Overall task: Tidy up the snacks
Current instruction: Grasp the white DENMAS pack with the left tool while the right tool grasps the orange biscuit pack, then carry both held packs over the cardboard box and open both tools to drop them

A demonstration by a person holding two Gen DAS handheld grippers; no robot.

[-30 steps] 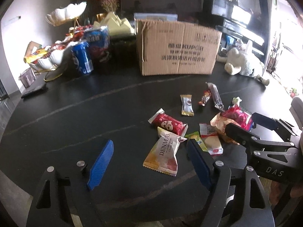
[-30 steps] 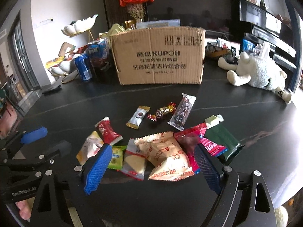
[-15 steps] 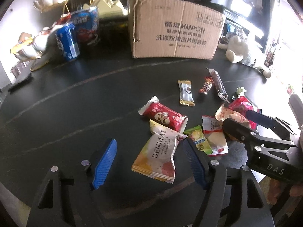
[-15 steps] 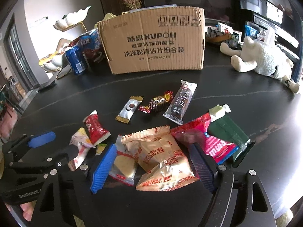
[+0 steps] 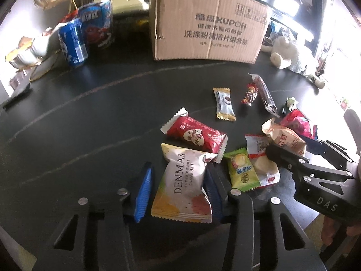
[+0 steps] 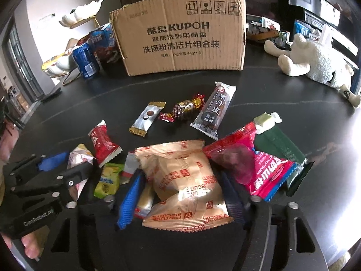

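Several snack packets lie scattered on a dark table (image 5: 79,124). My left gripper (image 5: 178,192) is open with its blue pads on either side of a white DENMAS packet (image 5: 183,185). A red packet (image 5: 196,135) lies just beyond it. My right gripper (image 6: 180,192) is open around a tan Fortune Biscuits packet (image 6: 182,180). A red hawthorn packet (image 6: 250,167) and a dark green packet (image 6: 282,149) lie to its right. A green packet (image 6: 108,178) lies between the two grippers. A brown cardboard box (image 6: 180,38) stands open at the back.
A silver-gold packet (image 6: 146,119), a foil candy (image 6: 182,110) and a dark fruit-leather bar (image 6: 214,110) lie before the box. A blue can (image 5: 73,43), snack bags and white dishes stand at back left. A white plush toy (image 6: 315,63) lies at back right.
Both grippers have moved forward and down. The left one now straddles the DENMAS packet and the right one straddles the biscuit packet. Both sets of jaws have narrowed.
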